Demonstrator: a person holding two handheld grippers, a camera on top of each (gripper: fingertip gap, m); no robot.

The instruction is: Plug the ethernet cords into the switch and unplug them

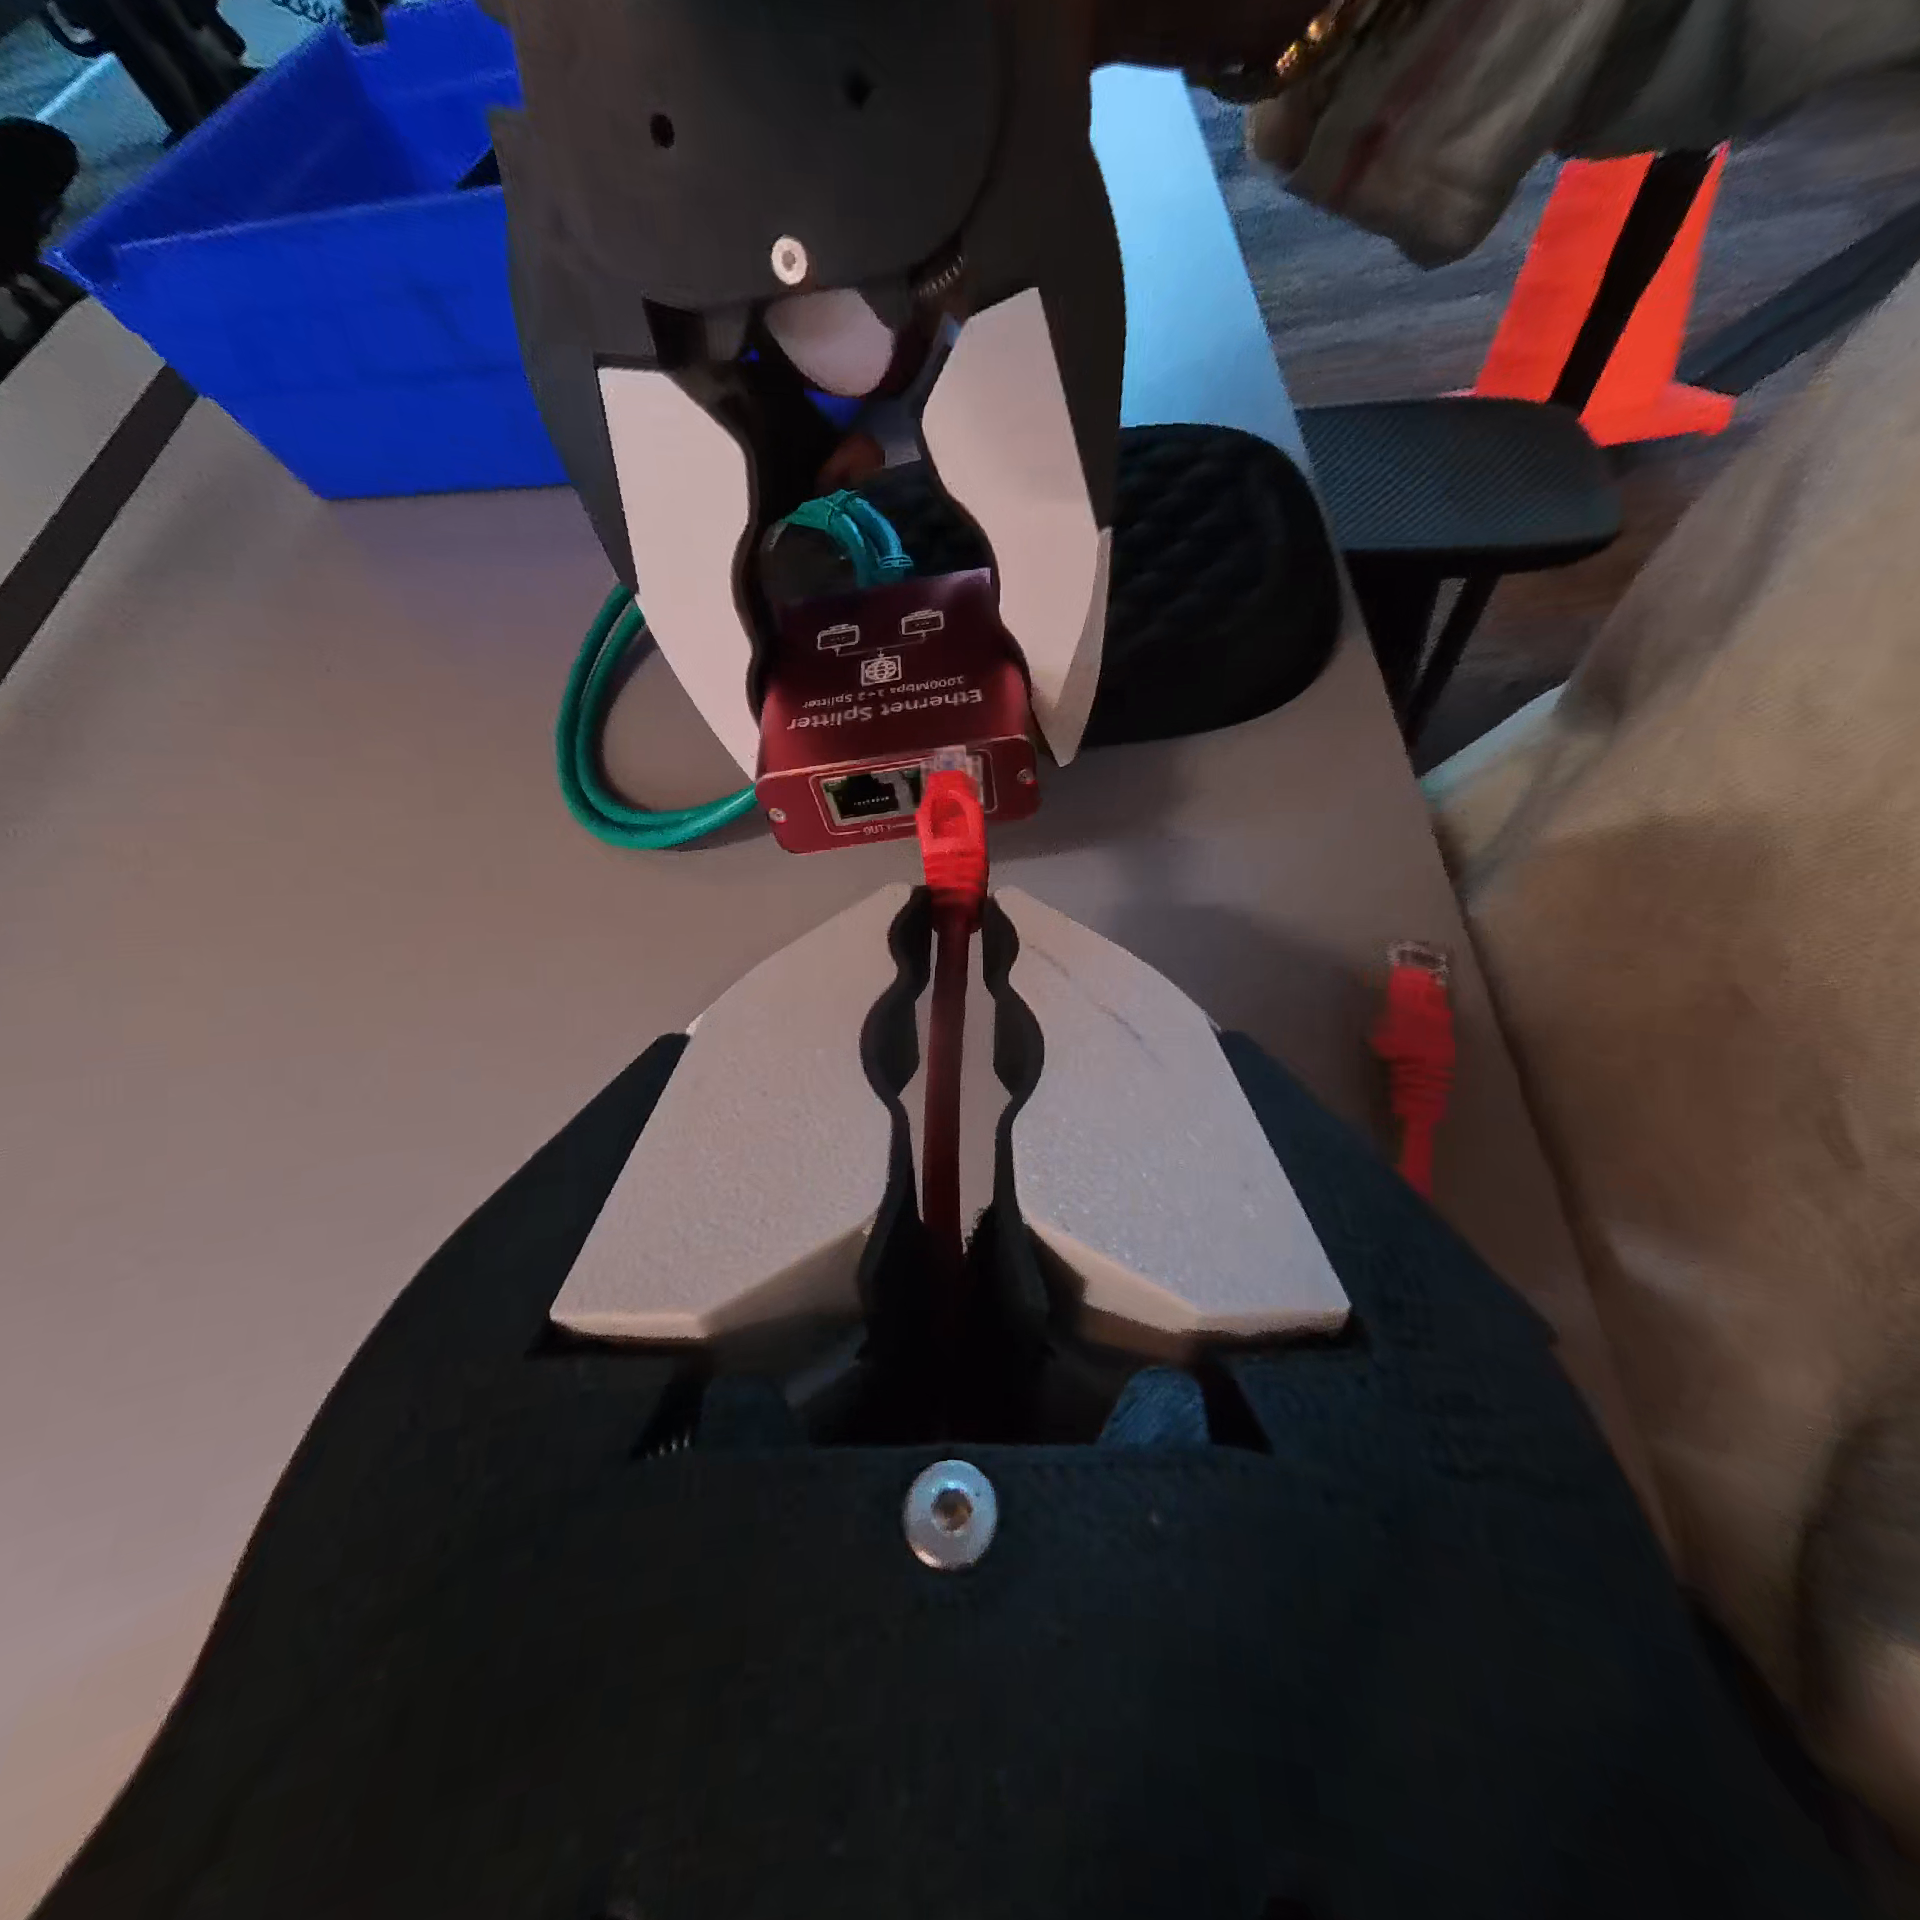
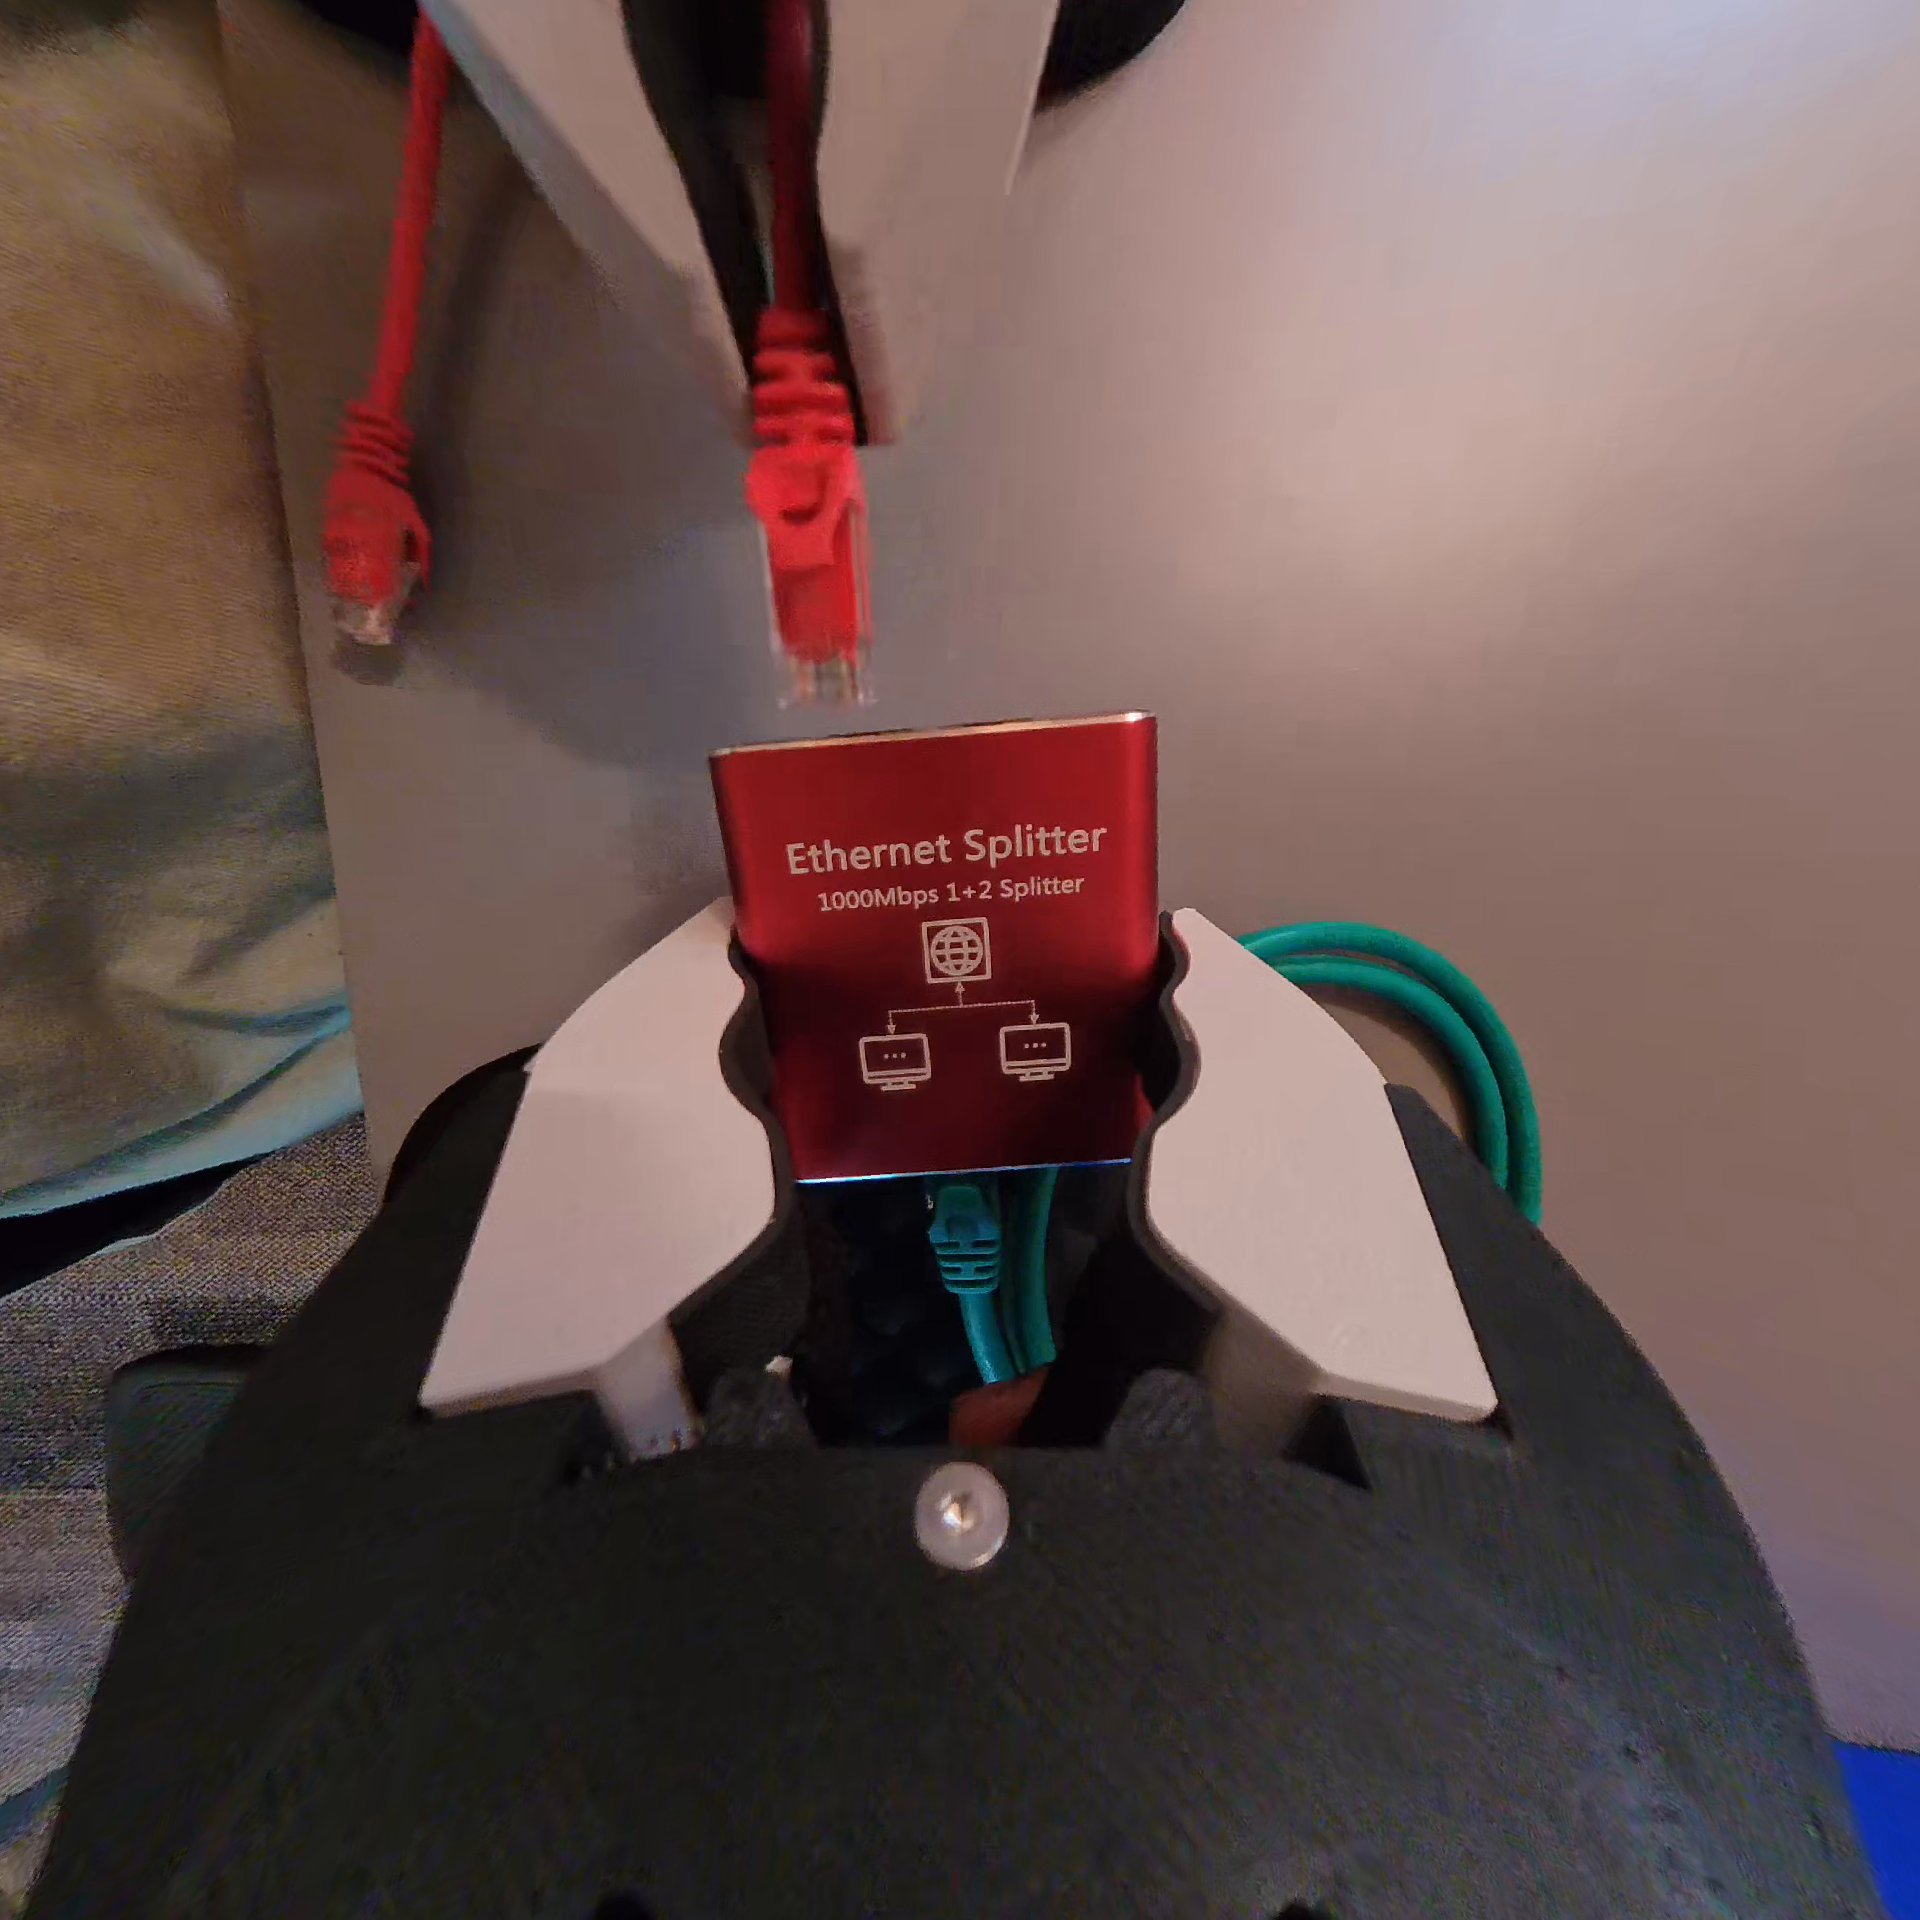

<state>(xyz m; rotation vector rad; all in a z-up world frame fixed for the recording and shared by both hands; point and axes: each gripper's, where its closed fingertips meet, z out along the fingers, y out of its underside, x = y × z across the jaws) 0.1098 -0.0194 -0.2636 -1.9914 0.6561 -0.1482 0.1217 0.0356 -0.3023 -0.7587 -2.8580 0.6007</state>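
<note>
One empty port [image 1: 860, 798], left view only

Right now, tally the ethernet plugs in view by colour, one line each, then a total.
Red plugs: 2, one held by the left gripper at the switch, one loose on the table.
Green plugs: 1, behind the switch.
Total: 3.

Grey table [image 1: 260, 831] takes up most of the frame. Blue plastic bin [image 1: 312, 312] sits on it upper left, a black mesh chair [image 1: 1455, 478] is past the table edge upper right, with something orange-and-black [image 1: 1600, 301] on the floor behind it.
</note>
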